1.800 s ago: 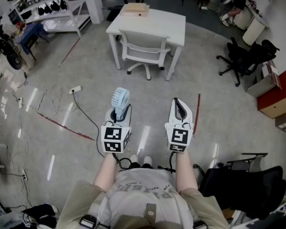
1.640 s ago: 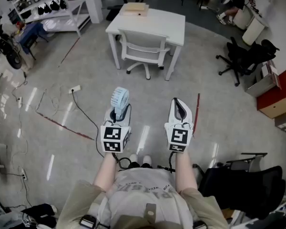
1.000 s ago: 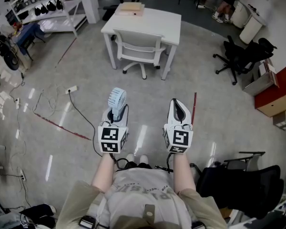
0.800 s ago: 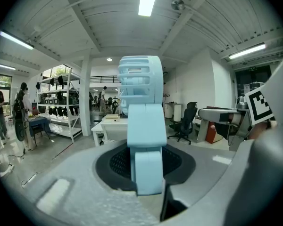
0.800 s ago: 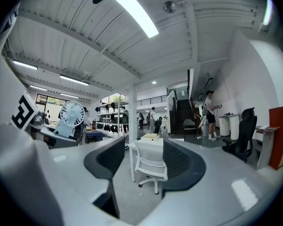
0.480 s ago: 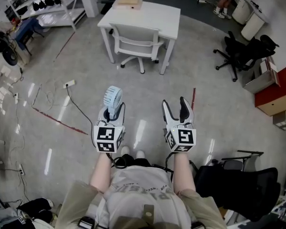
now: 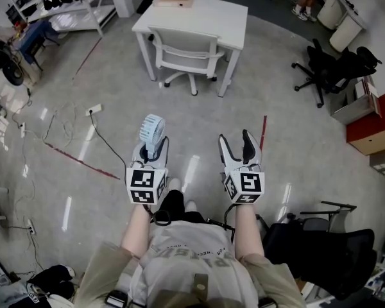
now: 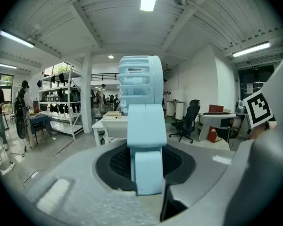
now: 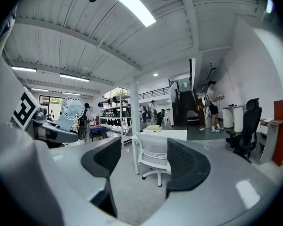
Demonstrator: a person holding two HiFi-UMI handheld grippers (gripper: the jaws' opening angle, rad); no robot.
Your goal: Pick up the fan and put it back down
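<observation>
Fan (image 7: 153, 128), pale-blue, round-headed, likely plastic, clamped in left gripper (image 7: 150, 151).

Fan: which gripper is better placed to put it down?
Left. The left gripper is shut on the fan, held upright; the right gripper has just been opening its jaws, nothing between them.

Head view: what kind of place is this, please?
Probably an open workshop or lab office. A white desk with a chair stands on a bare grey floor, shelves hold gear at the far left, and cables run loose across the floor.
</observation>
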